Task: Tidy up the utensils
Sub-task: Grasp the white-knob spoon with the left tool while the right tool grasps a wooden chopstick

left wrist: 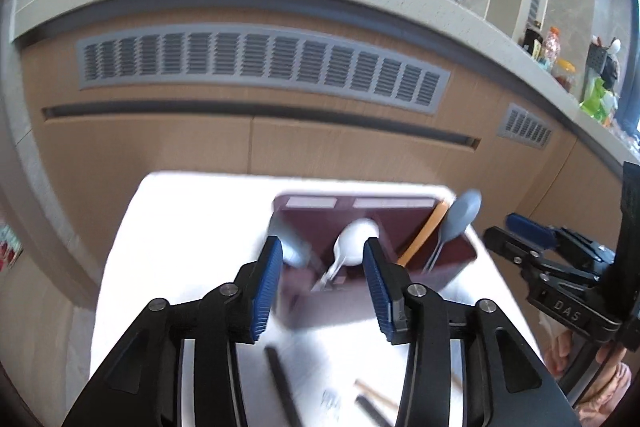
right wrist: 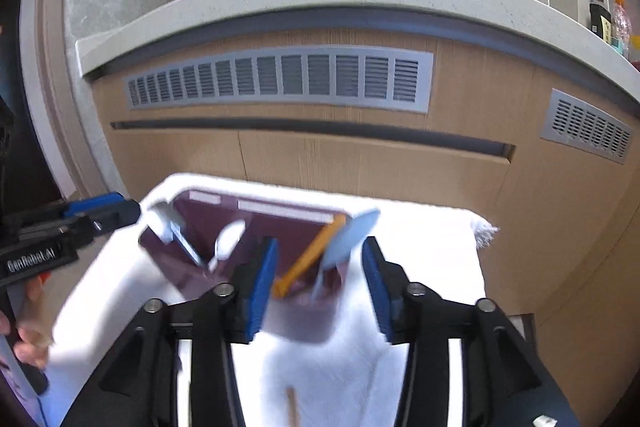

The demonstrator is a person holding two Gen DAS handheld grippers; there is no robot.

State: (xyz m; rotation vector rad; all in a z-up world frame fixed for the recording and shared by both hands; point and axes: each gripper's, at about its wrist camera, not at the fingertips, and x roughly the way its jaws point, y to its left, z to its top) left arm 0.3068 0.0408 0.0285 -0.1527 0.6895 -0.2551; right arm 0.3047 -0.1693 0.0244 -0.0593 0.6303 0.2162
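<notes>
Looking along the left hand-held gripper (left wrist: 323,283), its blue pads are standing apart with nothing pressed between them, hovering just before the maroon utensil holder (left wrist: 460,251) that is sitting on the white towel (left wrist: 168,251) covering the counter. A white spoon (left wrist: 354,241), an orange-handled tool (left wrist: 420,239) and a grey spoon (left wrist: 458,217) are already leaning inside the holder, while dark chopsticks (left wrist: 282,385) and a pale stick (left wrist: 374,393) are lying loose on the towel near the jaws. Blur is smearing the picture, so I cannot tell exactly what the loose pieces are. From the right view, the right hand-held gripper (right wrist: 320,281) is likewise released and empty, framing the holder's near corner, with the left one (right wrist: 100,213) and a person's hand (right wrist: 28,339) reaching in beside it. Both grippers are crowding one light holder: a pad catching its rim could be tipping it and spilling the sorted utensils, and thin chopsticks could be slipping or rolling on the soft towel during a pinch.
</notes>
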